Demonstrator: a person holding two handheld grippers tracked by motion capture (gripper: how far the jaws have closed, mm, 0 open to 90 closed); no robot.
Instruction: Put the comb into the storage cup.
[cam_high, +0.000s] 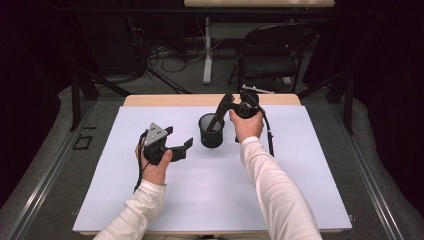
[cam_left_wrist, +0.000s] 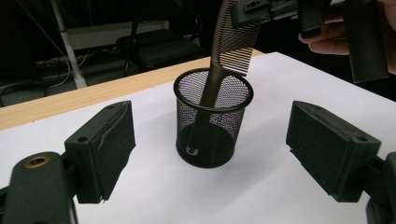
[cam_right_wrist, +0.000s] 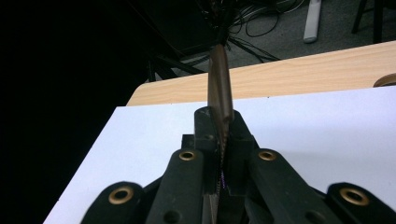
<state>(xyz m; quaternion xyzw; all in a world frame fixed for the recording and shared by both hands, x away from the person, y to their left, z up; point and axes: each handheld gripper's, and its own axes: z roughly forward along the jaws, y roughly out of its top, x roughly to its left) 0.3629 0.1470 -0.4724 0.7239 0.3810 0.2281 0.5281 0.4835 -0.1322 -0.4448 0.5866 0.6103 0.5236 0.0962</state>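
A black mesh cup (cam_high: 211, 131) stands upright on the white sheet near the table's middle. A dark comb (cam_high: 218, 114) leans into it, handle end down inside the cup (cam_left_wrist: 212, 140) and teeth up. My right gripper (cam_high: 228, 103) is shut on the comb's toothed upper end (cam_left_wrist: 233, 42), just above and to the right of the cup's rim. In the right gripper view the comb (cam_right_wrist: 219, 79) stands edge-on between the closed jaws (cam_right_wrist: 222, 128). My left gripper (cam_high: 179, 138) hovers left of the cup, open, with the cup seen between its wide-apart jaws (cam_left_wrist: 217, 154) but farther off.
The white sheet (cam_high: 200, 190) covers most of the wooden table (cam_high: 165, 100), whose bare strip runs along the far edge. Beyond it are a folding chair (cam_high: 272, 50), a desk leg and floor cables (cam_high: 170, 55). Black cables trail from both grippers.
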